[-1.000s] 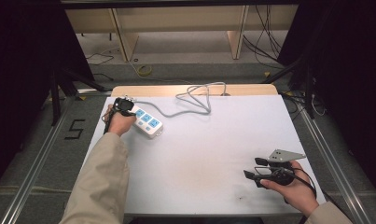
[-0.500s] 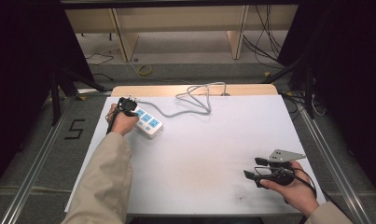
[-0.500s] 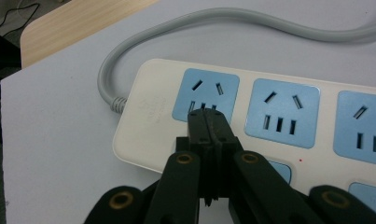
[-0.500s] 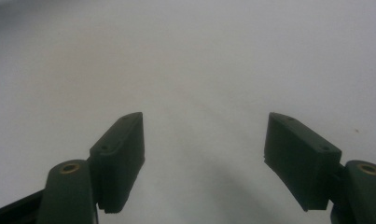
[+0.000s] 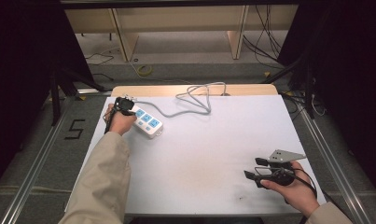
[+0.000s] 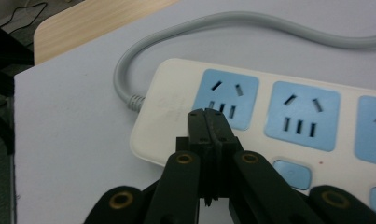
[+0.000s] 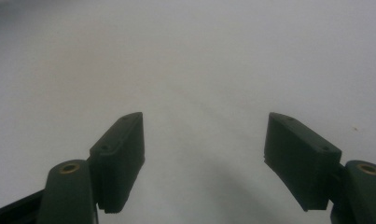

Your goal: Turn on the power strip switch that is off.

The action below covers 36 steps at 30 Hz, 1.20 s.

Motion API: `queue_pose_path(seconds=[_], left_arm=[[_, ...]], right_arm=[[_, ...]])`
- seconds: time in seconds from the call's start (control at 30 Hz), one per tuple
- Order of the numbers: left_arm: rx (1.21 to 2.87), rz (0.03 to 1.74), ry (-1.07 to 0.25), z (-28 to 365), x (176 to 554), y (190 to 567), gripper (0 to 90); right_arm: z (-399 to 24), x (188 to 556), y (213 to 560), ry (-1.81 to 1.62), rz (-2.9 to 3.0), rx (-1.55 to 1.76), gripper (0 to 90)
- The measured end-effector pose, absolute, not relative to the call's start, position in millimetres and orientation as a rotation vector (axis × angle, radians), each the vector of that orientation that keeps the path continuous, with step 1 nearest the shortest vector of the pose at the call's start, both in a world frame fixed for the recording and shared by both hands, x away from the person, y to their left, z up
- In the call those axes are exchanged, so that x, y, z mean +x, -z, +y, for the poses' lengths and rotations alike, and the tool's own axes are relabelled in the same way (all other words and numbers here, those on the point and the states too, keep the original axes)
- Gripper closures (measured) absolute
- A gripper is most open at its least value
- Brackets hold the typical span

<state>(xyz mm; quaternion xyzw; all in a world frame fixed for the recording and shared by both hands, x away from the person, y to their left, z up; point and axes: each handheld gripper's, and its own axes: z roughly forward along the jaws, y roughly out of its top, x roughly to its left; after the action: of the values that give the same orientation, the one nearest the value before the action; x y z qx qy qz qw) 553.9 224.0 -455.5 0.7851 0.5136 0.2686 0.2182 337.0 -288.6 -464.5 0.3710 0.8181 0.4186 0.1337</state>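
A white power strip [image 5: 147,122] with blue sockets lies at the far left of the white table [image 5: 209,149]; its grey cable [image 5: 190,103] loops toward the back edge. My left gripper [image 5: 123,105] is at the strip's cable end. In the left gripper view its jaws are pressed together, tips [image 6: 207,122] over the strip's [image 6: 176,93] blank end beside the first blue socket [image 6: 226,99], with nothing between them. My right gripper [image 5: 253,169] rests low at the near right of the table, jaws wide apart. The right gripper view has its open gripper [image 7: 202,135] over bare table.
A pale wooden board [image 5: 195,89] borders the table's far edge. Behind it are wooden shelf legs [image 5: 122,37] and loose cables [image 5: 143,70] on the floor. Metal rails [image 5: 31,163] run along both sides of the table.
My left hand and gripper shifted slightly toward the strip's cable end. The right gripper has stayed where it was.
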Motion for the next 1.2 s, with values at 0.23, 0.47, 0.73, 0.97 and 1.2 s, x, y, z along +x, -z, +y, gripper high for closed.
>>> queue_pose_path(seconds=[0.23, 0.47, 0.73, 0.97, 1.2], left_arm=[[2.211, 1.405, -0.744, 226.6, 551.1, 455.5, 90.0], [2.188, 1.403, -0.716, 230.6, 549.4, 455.1, 90.0], [2.168, 1.388, -0.705, 227.8, 551.6, 453.2, 90.0], [2.155, 1.398, -0.693, 227.0, 552.2, 454.4, 90.0], [2.150, 1.408, -0.682, 227.7, 552.3, 455.7, 90.0]], right_arm=[[-288.4, 338.3, 465.0, -1.208, 2.379, 1.074, 29.3], [-286.4, 338.6, 464.8, -1.208, 2.383, 1.064, 29.4], [-286.4, 338.7, 465.1, -1.206, 2.384, 1.065, 29.5], [-287.1, 338.4, 465.0, -1.205, 2.384, 1.068, 29.5], [-287.5, 337.8, 464.5, -1.205, 2.381, 1.067, 29.5]])
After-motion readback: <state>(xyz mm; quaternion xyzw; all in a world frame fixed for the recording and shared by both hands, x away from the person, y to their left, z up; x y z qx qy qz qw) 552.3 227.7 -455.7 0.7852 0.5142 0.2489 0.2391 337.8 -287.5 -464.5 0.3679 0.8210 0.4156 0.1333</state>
